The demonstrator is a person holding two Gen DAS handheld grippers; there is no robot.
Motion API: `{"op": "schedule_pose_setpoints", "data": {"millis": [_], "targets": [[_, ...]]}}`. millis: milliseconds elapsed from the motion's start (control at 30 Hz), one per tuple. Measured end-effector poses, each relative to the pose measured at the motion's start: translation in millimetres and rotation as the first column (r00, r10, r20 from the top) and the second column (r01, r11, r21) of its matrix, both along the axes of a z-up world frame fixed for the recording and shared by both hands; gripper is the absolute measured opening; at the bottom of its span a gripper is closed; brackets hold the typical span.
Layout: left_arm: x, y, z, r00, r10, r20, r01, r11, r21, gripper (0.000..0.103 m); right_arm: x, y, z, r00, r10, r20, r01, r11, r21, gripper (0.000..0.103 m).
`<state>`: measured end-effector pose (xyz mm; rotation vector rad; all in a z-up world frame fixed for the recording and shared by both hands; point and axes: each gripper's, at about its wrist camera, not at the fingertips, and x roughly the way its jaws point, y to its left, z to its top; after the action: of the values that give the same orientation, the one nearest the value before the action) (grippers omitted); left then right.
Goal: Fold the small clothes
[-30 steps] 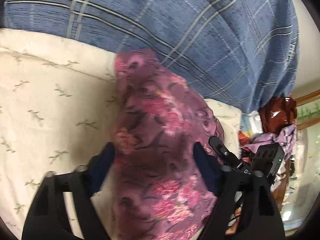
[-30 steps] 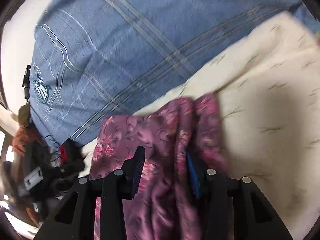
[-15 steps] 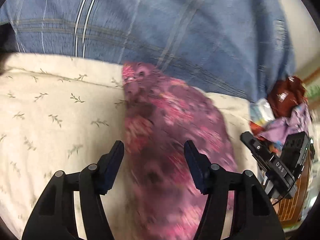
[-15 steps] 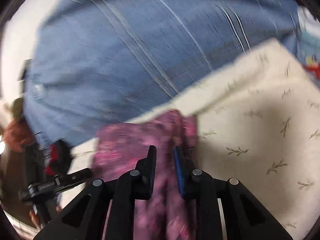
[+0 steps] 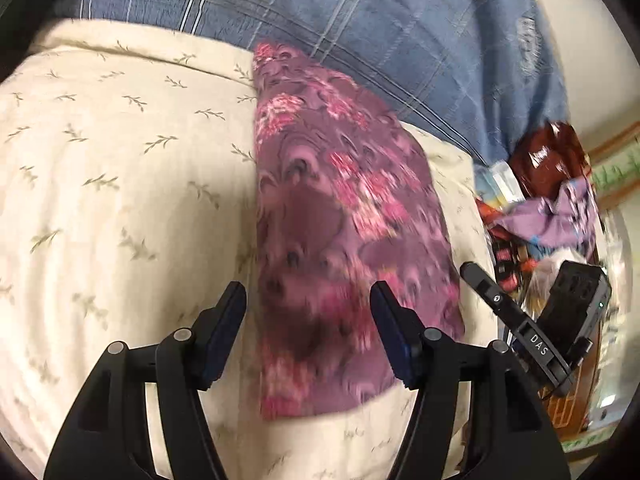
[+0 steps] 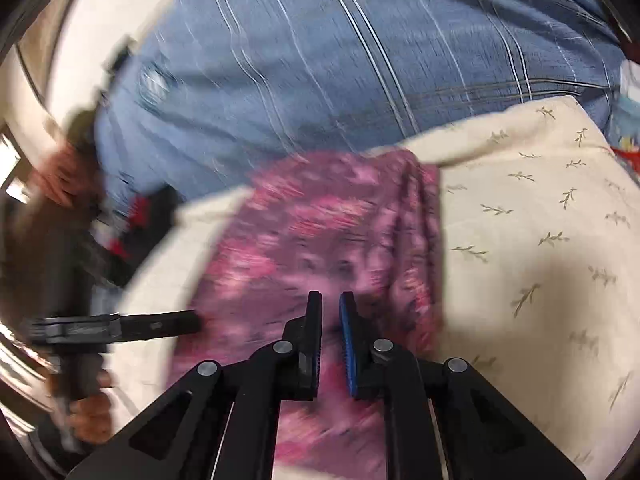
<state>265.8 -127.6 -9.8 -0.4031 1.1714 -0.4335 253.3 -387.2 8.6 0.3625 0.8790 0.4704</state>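
A purple floral garment (image 5: 340,200) lies folded into a long strip on a cream leaf-print cushion (image 5: 120,180). My left gripper (image 5: 308,320) hovers open over the strip's near end, its pads apart from the cloth. In the right wrist view the same garment (image 6: 320,232) is blurred. My right gripper (image 6: 330,320) is above it, its jaws closing to a thin slit with nothing between them. One finger of the right gripper (image 5: 492,300) shows beside the garment's right edge, and a finger of the left gripper (image 6: 160,324) reaches in from the left.
A person in a blue plaid shirt (image 5: 400,20) sits right behind the cushion (image 6: 540,240). A heap of mixed clothes (image 5: 552,208) lies off the cushion's right end. A hand (image 6: 88,408) grips the left gripper's handle.
The left gripper let the bunched cloth go and drew back, and the garment now lies flat. The right jaws went from wide around a fold to almost together while pulling away.
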Motion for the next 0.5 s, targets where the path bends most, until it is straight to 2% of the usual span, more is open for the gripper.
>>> {"op": "schedule_pose_setpoints", "data": {"millis": [67,133,167,200,233,300,367,400,433,467,500], "targets": [[-8.3,-0.9,-5.4,0.999,-0.032,-0.003,0.032,0.998,0.056,0.064,-10.9,4.4,-7.5,0.999,0.027,-0.025,-0.027,1.000,-0.016,0.012],[-10.0,-19.4,-22.7,0.997,-0.071,-0.024,0.074,0.989,0.127,0.063,-16.2,11.2,-36.3,0.995,0.032,-0.092,-0.042,0.994,-0.106,0.005],[-14.4,-24.6,-20.1,0.996,-0.088,0.023,0.083,0.982,0.169,0.063,-18.2,11.6,-46.0,0.994,0.038,-0.102,-0.049,0.992,-0.113,0.003],[-17.8,-32.2,-14.5,0.992,-0.116,0.041,0.104,0.969,0.224,0.064,-23.8,7.4,-46.1,0.998,0.025,-0.061,-0.030,0.996,-0.086,0.002],[-19.8,-34.2,-9.4,0.990,-0.136,0.028,0.126,0.966,0.226,0.063,-22.5,5.7,-44.4,0.996,0.015,-0.092,-0.023,0.997,-0.080,0.002],[-19.7,-30.0,1.9,0.986,-0.162,0.032,0.156,0.976,0.151,0.062,-17.7,-0.6,-34.5,0.993,-0.006,-0.119,0.001,0.999,-0.038,0.011],[-11.7,-21.3,21.4,0.987,-0.133,0.087,0.123,0.986,0.115,0.064,-12.9,-14.5,-18.7,0.995,-0.047,-0.084,0.049,0.999,0.018,0.013],[-3.3,-18.0,27.7,0.988,-0.116,0.105,0.107,0.990,0.094,0.068,-5.4,-26.4,-11.7,0.993,-0.093,-0.075,0.097,0.994,0.052,0.026],[12.1,-11.6,32.1,0.991,-0.081,0.104,0.074,0.995,0.069,0.072,3.0,-33.8,-9.9,0.988,-0.132,-0.079,0.138,0.988,0.067,0.037],[25.9,-5.8,31.2,0.995,-0.050,0.087,0.046,0.998,0.052,0.075,11.4,-39.5,-10.7,0.982,-0.166,-0.093,0.174,0.982,0.080,0.052],[41.7,-2.6,26.0,0.998,-0.030,0.055,0.029,0.999,0.025,0.075,19.2,-44.7,-13.4,0.976,-0.187,-0.111,0.198,0.976,0.092,0.054]]}}
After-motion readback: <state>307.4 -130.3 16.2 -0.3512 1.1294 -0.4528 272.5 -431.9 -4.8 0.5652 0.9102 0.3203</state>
